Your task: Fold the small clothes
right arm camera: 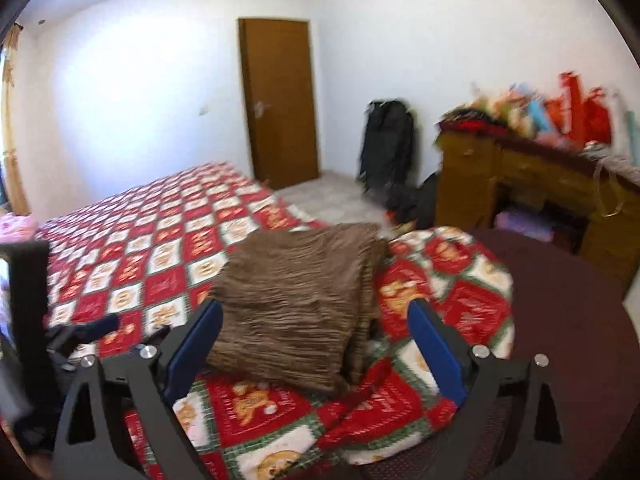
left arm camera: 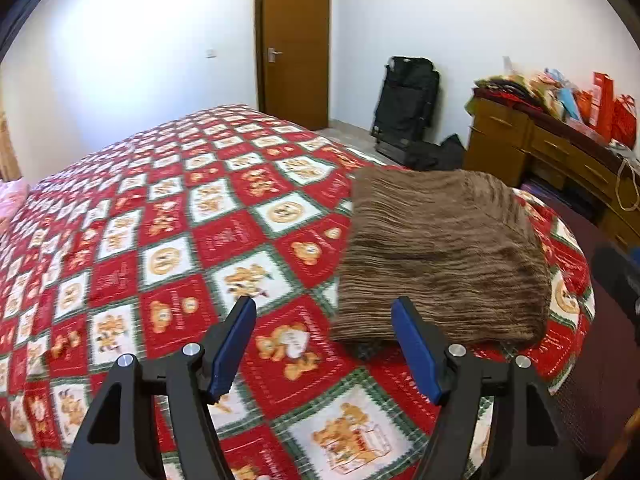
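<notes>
- The folded brown garment (left arm camera: 440, 256) lies on the bed's quilt (left arm camera: 168, 216), near the corner.
- Left claw (left arm camera: 324, 308) open, empty, garment just ahead-right.
- Right claw (right arm camera: 316, 312) wide open, garment between its pads, untouched.

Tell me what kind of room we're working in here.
Most likely a home bedroom. A large bed under a red patchwork quilt fills the view, with the folded brown garment on it; a wooden door and a cluttered wooden dresser stand behind.

Both wrist views low over bed (left arm camera: 168, 216), facing door (left arm camera: 294, 44) (shared), close
</notes>
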The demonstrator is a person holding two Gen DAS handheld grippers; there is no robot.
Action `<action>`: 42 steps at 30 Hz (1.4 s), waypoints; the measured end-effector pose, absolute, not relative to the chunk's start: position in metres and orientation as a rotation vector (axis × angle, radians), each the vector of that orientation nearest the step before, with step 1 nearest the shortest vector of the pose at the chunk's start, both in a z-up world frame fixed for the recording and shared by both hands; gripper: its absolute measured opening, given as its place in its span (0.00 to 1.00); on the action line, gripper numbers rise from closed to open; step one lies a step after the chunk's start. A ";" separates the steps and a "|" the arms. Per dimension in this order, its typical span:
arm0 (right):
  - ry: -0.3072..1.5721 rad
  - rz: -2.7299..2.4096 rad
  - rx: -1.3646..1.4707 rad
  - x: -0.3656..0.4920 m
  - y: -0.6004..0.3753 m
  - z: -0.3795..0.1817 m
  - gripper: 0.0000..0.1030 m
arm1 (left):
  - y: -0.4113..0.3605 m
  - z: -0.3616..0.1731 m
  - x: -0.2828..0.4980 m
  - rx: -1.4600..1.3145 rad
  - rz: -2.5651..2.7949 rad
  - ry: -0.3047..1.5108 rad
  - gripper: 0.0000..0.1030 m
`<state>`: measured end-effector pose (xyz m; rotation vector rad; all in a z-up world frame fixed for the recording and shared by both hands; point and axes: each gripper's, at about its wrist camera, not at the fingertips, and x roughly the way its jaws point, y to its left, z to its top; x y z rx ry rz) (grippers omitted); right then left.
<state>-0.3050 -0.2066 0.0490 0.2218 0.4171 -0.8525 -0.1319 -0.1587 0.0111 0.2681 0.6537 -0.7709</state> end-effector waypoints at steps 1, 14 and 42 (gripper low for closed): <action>0.413 -0.876 0.227 -0.311 -0.205 0.047 0.93 | -0.156 0.014 -0.133 0.277 -0.752 0.631 0.69; 0.357 -0.993 0.263 -0.338 -0.197 0.045 0.99 | -0.148 0.029 -0.175 0.387 -0.625 0.486 0.71; 0.293 -1.030 0.325 -0.345 -0.203 0.038 1.00 | -0.141 0.029 -0.193 0.383 -0.629 0.468 0.73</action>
